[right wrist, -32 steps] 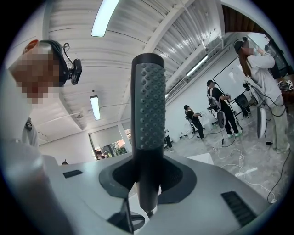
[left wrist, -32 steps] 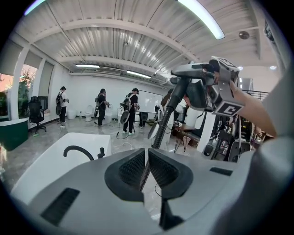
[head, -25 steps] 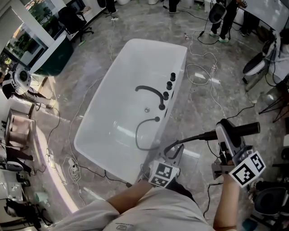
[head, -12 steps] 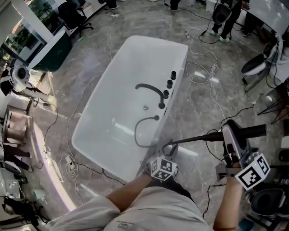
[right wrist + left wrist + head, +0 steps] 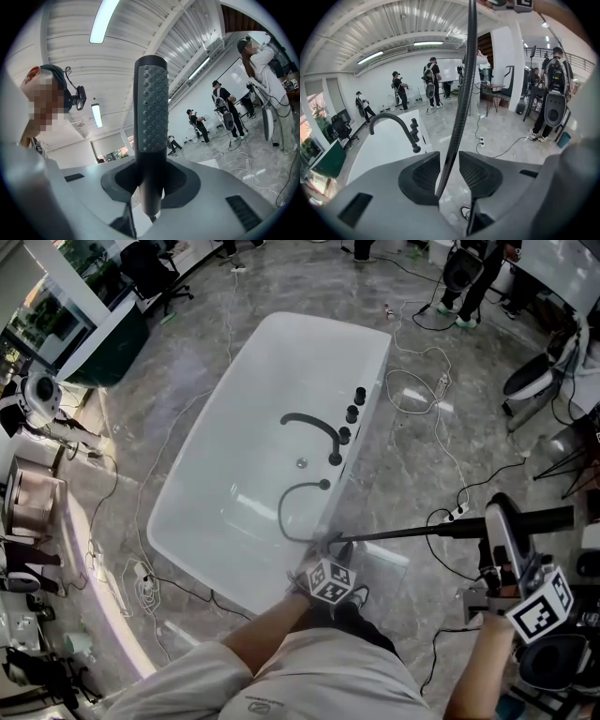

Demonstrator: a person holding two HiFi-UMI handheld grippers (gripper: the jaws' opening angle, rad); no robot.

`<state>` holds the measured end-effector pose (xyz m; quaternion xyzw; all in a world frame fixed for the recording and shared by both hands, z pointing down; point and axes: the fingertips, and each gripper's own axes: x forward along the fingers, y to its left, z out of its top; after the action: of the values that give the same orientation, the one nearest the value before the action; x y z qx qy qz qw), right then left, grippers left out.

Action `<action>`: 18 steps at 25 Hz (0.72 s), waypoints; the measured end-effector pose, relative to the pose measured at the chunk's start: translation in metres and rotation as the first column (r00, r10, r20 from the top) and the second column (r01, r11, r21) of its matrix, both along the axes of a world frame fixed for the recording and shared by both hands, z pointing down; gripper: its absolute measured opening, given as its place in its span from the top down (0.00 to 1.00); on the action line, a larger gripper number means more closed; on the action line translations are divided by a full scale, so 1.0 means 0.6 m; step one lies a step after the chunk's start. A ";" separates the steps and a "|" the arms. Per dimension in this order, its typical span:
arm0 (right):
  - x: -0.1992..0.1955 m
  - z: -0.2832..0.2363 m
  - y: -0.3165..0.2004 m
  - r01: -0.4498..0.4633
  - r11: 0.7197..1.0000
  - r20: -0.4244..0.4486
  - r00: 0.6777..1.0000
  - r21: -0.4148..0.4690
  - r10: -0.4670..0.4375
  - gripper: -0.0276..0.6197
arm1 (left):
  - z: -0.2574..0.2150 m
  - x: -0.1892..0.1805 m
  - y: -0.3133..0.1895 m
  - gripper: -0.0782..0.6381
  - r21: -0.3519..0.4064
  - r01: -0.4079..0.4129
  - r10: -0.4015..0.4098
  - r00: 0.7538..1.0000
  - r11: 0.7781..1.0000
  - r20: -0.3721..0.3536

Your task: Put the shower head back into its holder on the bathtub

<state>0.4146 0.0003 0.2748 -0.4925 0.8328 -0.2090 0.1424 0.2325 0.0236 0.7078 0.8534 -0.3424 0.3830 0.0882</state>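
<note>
The right tongs are squeezing the black shower head, lying flat, well right of the bathtub. The left tongs, nearer it, are sitting apart around the hose.

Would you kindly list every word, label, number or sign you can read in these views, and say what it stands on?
None: no words or numbers are legible. The left marker cube and right marker cube carry only black-and-white square patterns; the bathtub shows no print.
</note>
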 end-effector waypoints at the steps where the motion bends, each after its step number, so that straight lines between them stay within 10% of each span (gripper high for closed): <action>1: 0.003 -0.003 0.001 -0.003 1.000 0.003 1.000 0.003 0.003 0.79 | 0.012 -0.006 0.001 0.74 -0.011 0.006 -0.006 1.000 1.000 0.011; 18: 0.089 -0.010 0.024 -0.096 0.995 0.018 0.995 -0.004 0.096 0.79 | 0.057 -0.033 -0.023 0.81 -0.041 0.066 -0.065 0.997 0.997 0.033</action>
<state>0.4681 0.0148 0.2687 -0.5303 0.8065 -0.2074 0.1590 0.2127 0.0095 0.7418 0.8334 -0.3634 0.4006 0.1130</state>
